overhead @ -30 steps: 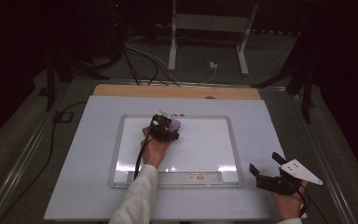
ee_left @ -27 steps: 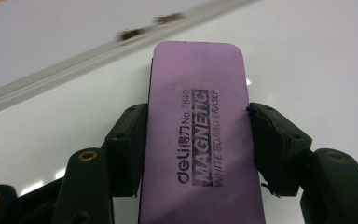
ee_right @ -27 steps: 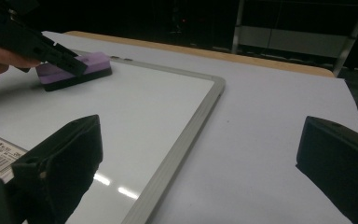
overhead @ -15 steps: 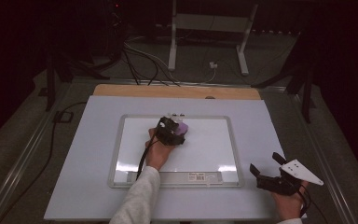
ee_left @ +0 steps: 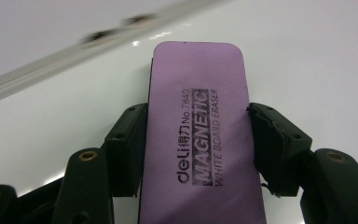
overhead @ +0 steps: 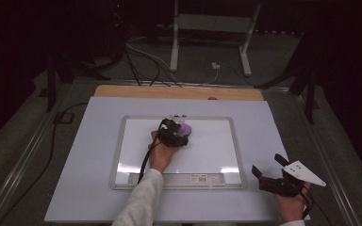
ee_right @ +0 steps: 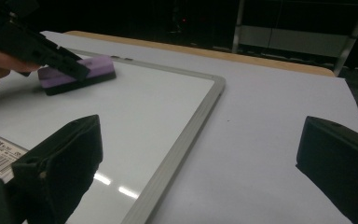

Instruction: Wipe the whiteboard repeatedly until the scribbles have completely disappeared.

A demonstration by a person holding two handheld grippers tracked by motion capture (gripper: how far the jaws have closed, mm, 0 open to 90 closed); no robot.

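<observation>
Left gripper (overhead: pixel 176 134): jaws clamped on the long sides of the purple eraser (ee_left: pixel 198 135), which points straight ahead between them.
Eraser position: flat on the whiteboard (overhead: pixel 207 155), upper middle, near the far frame edge.
Eraser look: purple top, dark underside, printed "deli No 7840 MAGNETIC WHITE BOARD ERASER".
Nearer hand: the left; bare board lies toward the person and to either side.
Right gripper (overhead: pixel 272 175): jaws wide apart, holding nothing, off the board's near right corner.
</observation>
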